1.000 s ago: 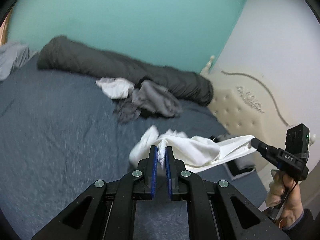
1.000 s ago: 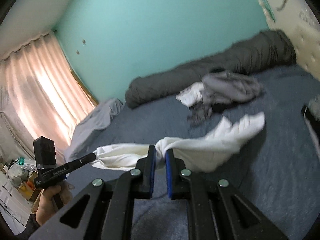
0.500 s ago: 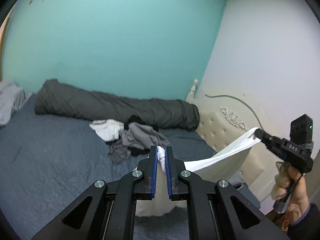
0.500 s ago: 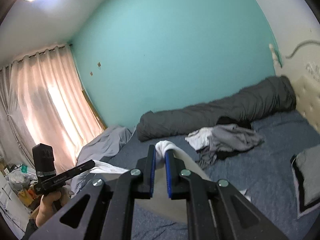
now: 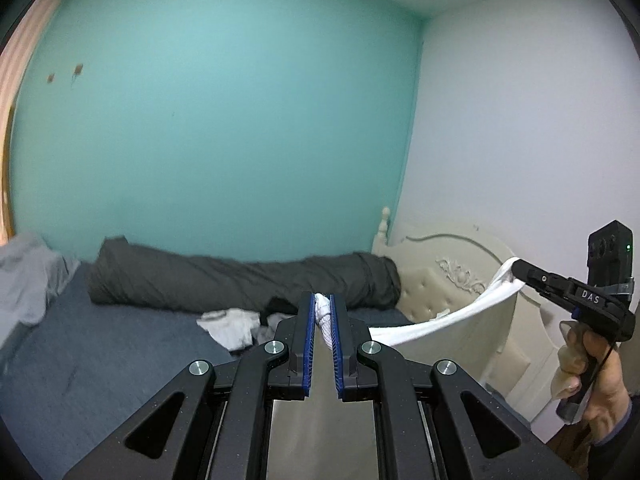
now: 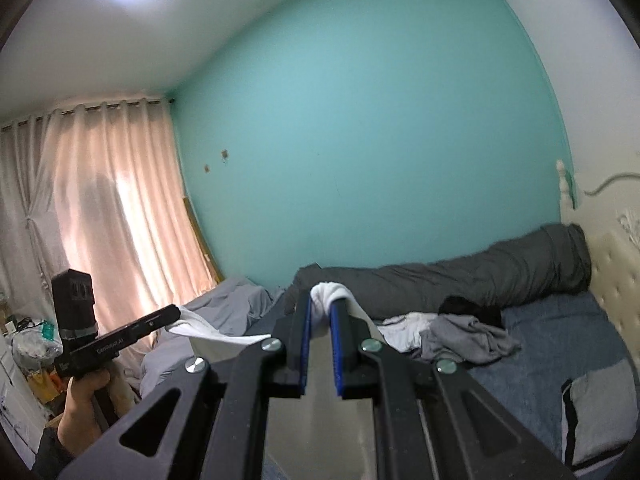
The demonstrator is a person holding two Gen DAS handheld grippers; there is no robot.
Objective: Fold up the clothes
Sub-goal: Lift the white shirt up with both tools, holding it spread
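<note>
Clearly both tongs, left tongs (image 5: 324,312) and right tongs (image 6: 321,312), pinch the white garment (image 5: 424,326) aloft; thin bunched grips could slip, dropping it.

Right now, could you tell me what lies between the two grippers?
Only the white garment spans it: the left gripper and the right gripper each pinch an end, and the cloth sags between them in the left wrist view.

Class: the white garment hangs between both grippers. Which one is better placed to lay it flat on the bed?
Neither alone, probably. The left gripper and right gripper each clamp a corner of the garment at like height; lower both together.
</note>
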